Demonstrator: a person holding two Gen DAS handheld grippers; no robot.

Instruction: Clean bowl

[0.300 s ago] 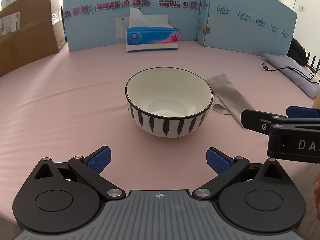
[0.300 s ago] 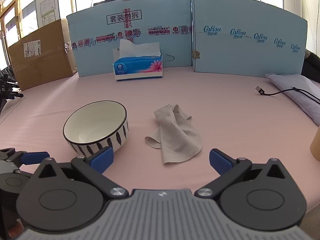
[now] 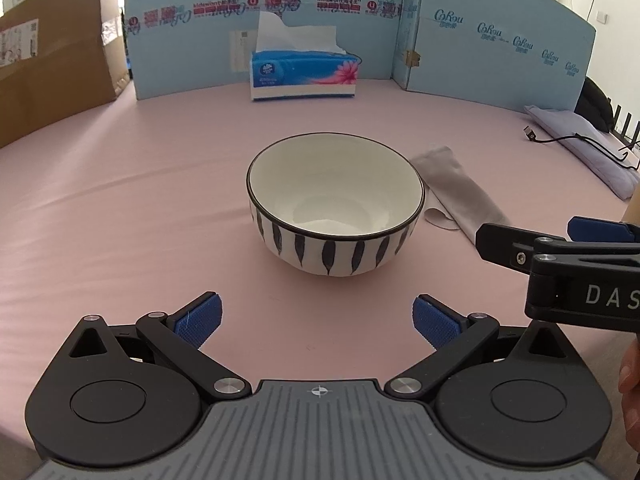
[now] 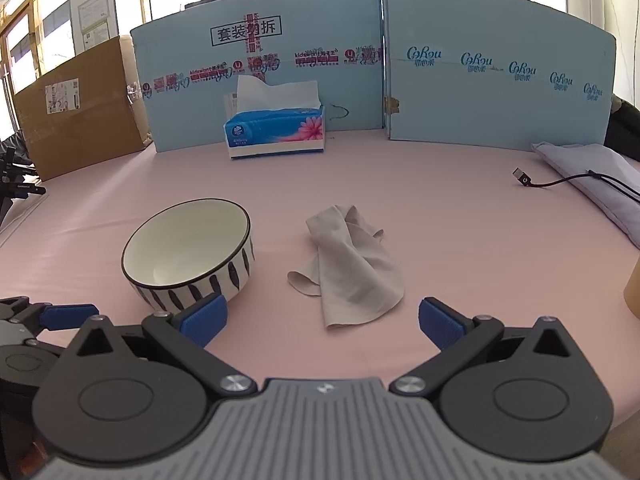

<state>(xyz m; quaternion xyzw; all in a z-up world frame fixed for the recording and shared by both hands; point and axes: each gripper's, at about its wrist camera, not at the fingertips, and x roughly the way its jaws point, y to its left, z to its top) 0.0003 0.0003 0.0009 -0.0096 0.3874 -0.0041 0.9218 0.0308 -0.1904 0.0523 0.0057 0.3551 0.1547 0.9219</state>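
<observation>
A white bowl [image 3: 335, 204] with dark leaf marks and a black rim stands upright on the pink table, straight ahead of my left gripper [image 3: 317, 322]. That gripper is open and holds nothing. In the right wrist view the same bowl [image 4: 188, 248] sits to the left, and a crumpled grey cloth [image 4: 349, 268] lies flat beside it, apart from it. My right gripper [image 4: 323, 318] is open just short of the cloth's near edge. The cloth [image 3: 456, 192] is partly hidden behind the bowl in the left wrist view.
A blue tissue box [image 4: 275, 130] stands at the back against light blue boards [image 4: 480, 92]. A brown carton [image 4: 76, 112] is at back left. A black cable [image 4: 560, 180] and a pale lilac pad [image 4: 592, 176] lie at right. A tan object [image 4: 633, 292] shows at the right edge.
</observation>
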